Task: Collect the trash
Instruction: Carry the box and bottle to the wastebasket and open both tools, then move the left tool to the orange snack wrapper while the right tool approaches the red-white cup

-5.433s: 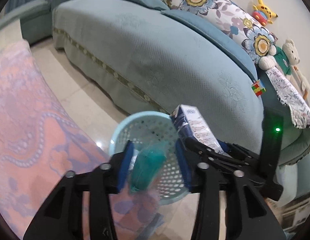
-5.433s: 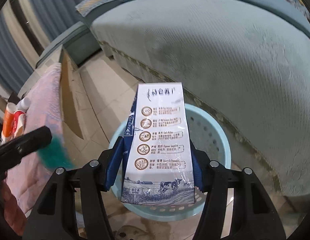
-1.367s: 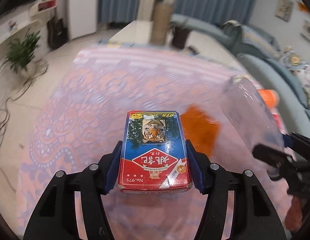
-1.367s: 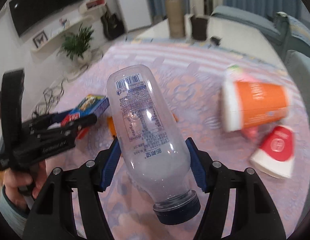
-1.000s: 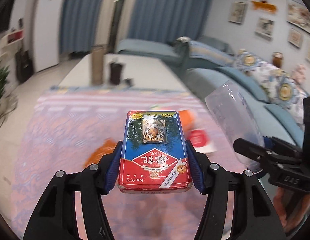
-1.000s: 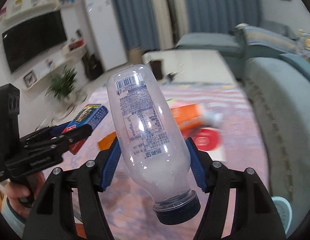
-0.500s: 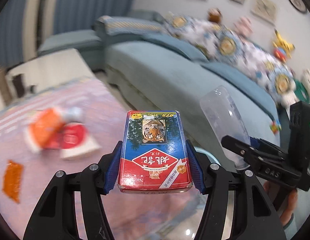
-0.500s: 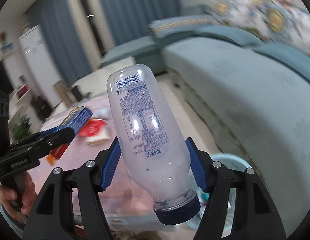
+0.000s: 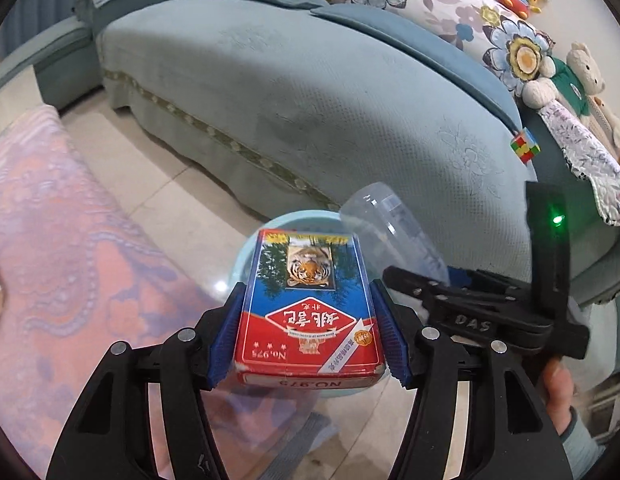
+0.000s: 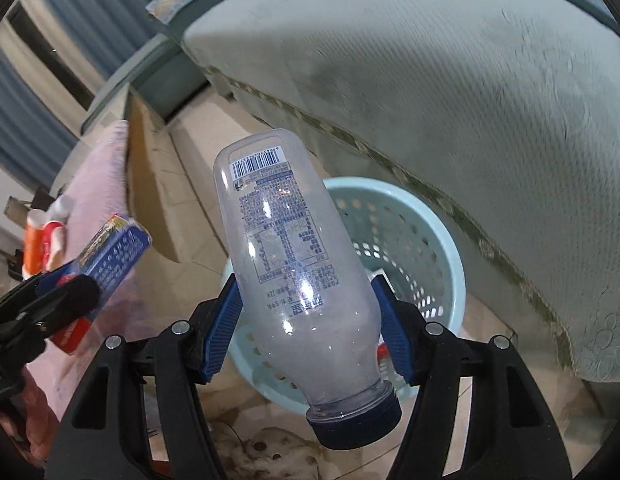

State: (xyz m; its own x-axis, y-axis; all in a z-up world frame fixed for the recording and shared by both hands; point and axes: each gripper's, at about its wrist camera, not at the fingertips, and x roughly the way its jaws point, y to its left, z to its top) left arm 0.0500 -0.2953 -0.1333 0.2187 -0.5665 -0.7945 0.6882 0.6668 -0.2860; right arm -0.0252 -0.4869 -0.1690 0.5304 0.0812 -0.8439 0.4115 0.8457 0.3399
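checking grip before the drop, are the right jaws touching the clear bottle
Touching. The right wrist view shows both blue pads pressed against the clear bottle, held above the basket.

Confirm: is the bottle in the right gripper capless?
No. The clear bottle held between the right gripper pads wears a dark blue cap at its lower end.

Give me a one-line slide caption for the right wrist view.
Right gripper clamps a clear plastic bottle, cap toward the camera, above the light blue perforated basket beside the sofa.
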